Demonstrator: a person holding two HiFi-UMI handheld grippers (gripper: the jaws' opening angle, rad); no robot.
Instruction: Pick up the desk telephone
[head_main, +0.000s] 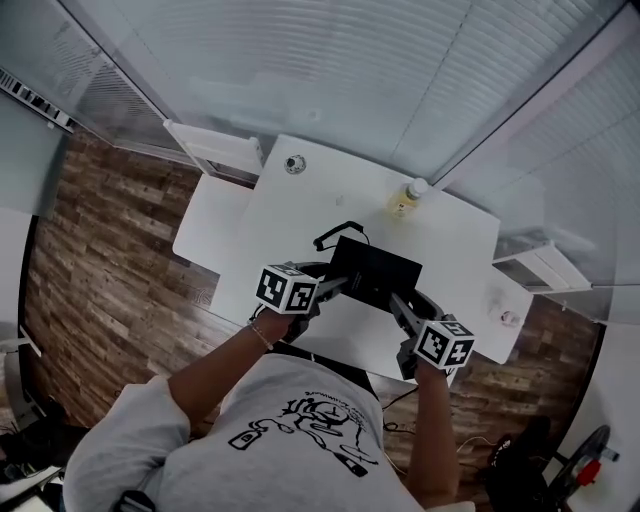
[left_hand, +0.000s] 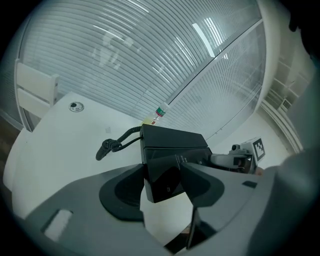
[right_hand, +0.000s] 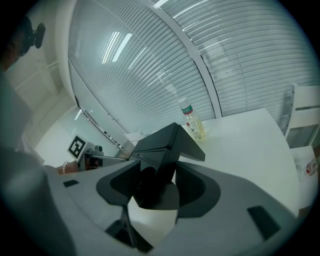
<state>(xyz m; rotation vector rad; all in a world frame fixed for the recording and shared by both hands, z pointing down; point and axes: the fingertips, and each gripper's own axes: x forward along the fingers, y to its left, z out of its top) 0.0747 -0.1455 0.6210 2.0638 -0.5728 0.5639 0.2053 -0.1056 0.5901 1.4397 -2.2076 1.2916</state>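
Clamping boxy black desk telephone (head_main: 376, 271) | coiled cord (left_hand: 113, 144) | smooth white table (head_main: 325, 195)

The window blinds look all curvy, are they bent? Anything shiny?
Left gripper view: the wide lens bows the white slatted blinds, and light streaks glare across them; right gripper view: same bowing, dark corners; head view: the black desk telephone looks dark, little detail.

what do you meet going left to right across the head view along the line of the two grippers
white side table → left gripper → black box-shaped desk telephone → right gripper
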